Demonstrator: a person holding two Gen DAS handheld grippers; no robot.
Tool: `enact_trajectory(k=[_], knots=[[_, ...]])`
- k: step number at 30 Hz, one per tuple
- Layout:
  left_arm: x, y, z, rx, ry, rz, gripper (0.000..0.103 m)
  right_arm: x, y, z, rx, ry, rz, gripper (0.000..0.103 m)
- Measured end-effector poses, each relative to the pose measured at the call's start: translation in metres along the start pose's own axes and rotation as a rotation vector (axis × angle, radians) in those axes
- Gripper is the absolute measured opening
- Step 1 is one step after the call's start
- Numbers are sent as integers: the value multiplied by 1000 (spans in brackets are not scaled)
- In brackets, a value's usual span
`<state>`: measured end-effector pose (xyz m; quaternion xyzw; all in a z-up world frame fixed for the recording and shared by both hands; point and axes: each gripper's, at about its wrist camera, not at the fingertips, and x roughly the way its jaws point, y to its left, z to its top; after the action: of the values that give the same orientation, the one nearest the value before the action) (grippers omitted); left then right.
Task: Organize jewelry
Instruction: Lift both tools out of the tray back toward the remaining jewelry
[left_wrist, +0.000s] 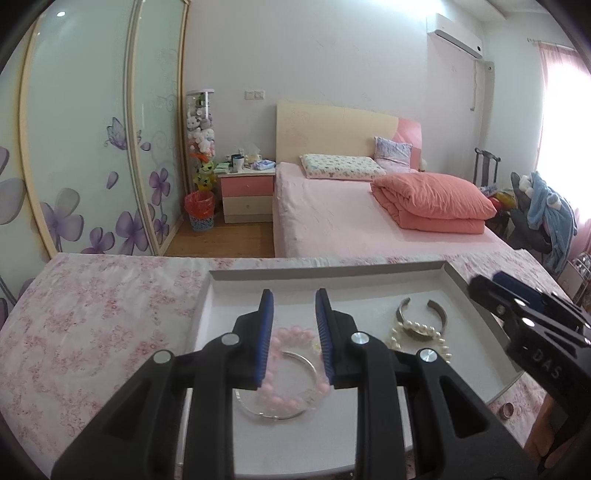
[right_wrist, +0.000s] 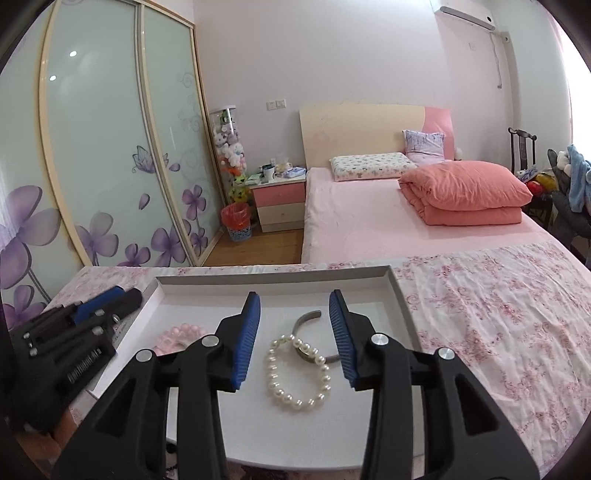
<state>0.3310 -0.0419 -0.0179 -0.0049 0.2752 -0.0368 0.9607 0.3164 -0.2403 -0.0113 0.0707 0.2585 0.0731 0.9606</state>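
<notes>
A shallow white tray (left_wrist: 332, 267) (right_wrist: 277, 273) lies on the floral cloth. My left gripper (left_wrist: 293, 295) (right_wrist: 125, 295) is open over the tray's left part. A pink bead bracelet (left_wrist: 295, 336) (right_wrist: 181, 332) and a thin silver bangle (left_wrist: 284, 415) lie flat beneath it, untouched by the pads. My right gripper (right_wrist: 294, 293) (left_wrist: 487, 278) is open above the tray's right part. Below its gap a white pearl bracelet (right_wrist: 299, 373) (left_wrist: 417, 328) rests partly on a grey metal cuff bangle (right_wrist: 314, 332) (left_wrist: 421, 308). Neither gripper holds anything.
A small ring (left_wrist: 506, 410) lies on the pink floral cloth (right_wrist: 498, 332) just right of the tray. Behind the table are a pink bed (right_wrist: 388, 221), a nightstand (right_wrist: 280, 203), sliding wardrobe doors (right_wrist: 110, 147) and a chair with clothes (left_wrist: 546, 210).
</notes>
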Motion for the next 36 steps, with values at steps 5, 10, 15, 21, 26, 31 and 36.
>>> enact_trajectory(k=[5, 10, 15, 21, 26, 31, 36], knots=[[-11, 13, 2, -24, -9, 33, 25, -10, -3, 1, 9, -10, -12, 40], [-30, 20, -3, -34, -23, 53, 31, -23, -1, 2, 3, -21, -14, 40], [-61, 26, -22, -25, -25, 45, 40, -47, -1, -8, -27, -15, -14, 40], [-96, 32, -49, -22, -8, 20, 47, -68, -16, -31, -33, 44, -29, 41], [-121, 35, -74, -18, 3, 6, 53, -76, -27, -60, -36, 126, -60, 41], [-133, 36, -93, -23, 36, 1, 58, -70, -38, -86, -35, 232, -96, 41], [-126, 39, -104, -32, 79, 3, 60, -49, -48, -96, -19, 325, -121, 41]])
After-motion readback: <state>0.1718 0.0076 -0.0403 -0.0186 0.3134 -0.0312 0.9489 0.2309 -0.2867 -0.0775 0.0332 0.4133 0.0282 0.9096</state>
